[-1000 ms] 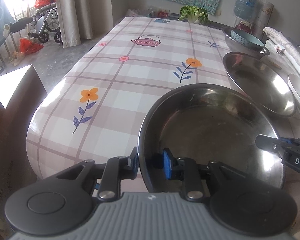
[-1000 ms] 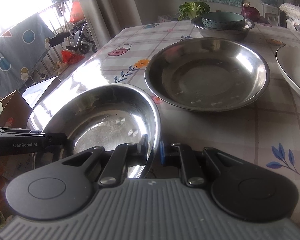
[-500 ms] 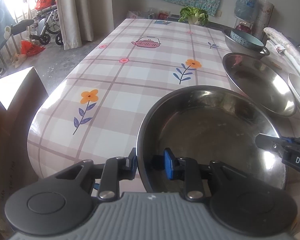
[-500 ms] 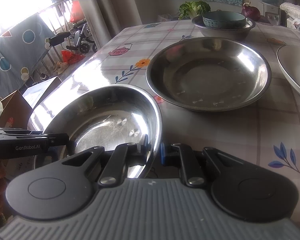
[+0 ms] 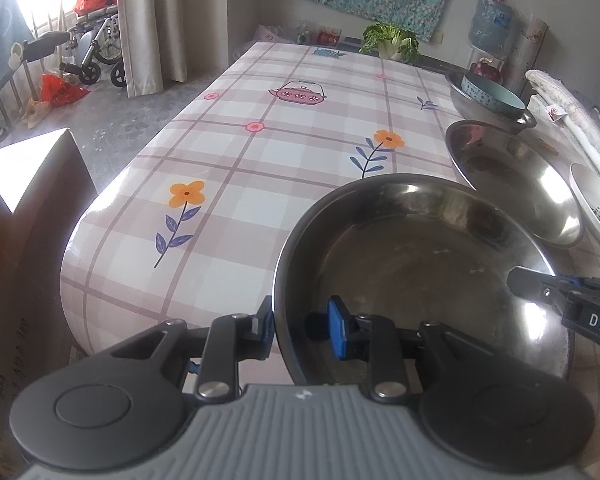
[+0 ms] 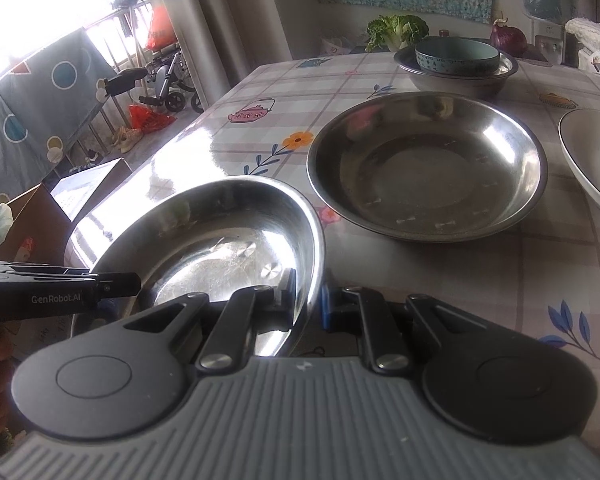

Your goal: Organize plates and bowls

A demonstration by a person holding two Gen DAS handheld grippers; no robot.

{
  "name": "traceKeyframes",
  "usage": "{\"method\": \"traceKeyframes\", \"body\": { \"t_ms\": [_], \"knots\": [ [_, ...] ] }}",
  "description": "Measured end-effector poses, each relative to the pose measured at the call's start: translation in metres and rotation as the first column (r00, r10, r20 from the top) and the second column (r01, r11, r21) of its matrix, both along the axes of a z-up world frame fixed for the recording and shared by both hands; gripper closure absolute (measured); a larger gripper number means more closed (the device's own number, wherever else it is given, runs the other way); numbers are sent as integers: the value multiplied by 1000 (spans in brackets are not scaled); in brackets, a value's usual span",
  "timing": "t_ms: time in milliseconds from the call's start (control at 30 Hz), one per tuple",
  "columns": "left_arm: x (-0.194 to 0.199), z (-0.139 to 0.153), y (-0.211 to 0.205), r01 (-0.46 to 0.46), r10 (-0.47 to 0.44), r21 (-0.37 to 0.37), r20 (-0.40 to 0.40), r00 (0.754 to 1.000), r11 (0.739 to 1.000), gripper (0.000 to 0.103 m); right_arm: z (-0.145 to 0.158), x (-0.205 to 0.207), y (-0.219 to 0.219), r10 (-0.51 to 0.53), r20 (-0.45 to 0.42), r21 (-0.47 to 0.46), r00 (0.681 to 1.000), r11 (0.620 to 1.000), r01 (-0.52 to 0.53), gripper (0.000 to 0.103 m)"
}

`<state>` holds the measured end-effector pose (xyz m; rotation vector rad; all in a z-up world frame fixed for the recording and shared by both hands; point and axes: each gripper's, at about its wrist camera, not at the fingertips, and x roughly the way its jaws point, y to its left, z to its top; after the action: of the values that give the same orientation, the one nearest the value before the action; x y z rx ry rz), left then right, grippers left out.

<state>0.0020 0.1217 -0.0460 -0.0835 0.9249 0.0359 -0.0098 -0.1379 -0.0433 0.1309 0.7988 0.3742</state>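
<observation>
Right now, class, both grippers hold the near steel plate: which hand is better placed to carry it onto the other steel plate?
Right, probably. The right gripper pinches the steel plate on the rim facing the other steel plate; the left gripper grips the far rim.

Shiny steel bowl [image 5: 420,264] tilted, beside steel plate [image 6: 428,168].

The white patterned ceramic plate [image 6: 592,160] is cut off by the right edge in both views; the near rim of the small shiny steel bowl [image 5: 420,256] is hidden behind the left hand-held gripper [image 5: 300,326]; the teal ceramic bowl [image 6: 456,55] hides the inside of the deep steel basin [image 6: 456,76]; the bench [image 5: 260,168] runs out of view to the right.
</observation>
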Motion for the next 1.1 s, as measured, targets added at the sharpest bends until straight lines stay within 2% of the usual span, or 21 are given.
{"method": "traceKeyframes", "body": {
  "t_ms": [533, 800, 1100],
  "knots": [
    [4, 28, -19, 44, -45, 14, 60, 997, 999, 75, 16, -12, -19, -54, 30, 51, 998, 997, 52, 91],
    [11, 51, -55, 114, -117, 25, 116, 986, 993, 75, 40, -27, -53, -136, 82, 80, 987, 988, 129, 91],
    [29, 55, -96, 178, -179, 16, 119, 977, 984, 75, 51, -34, -101, -225, 87, 102, 970, 971, 216, 89]
  ]
}}
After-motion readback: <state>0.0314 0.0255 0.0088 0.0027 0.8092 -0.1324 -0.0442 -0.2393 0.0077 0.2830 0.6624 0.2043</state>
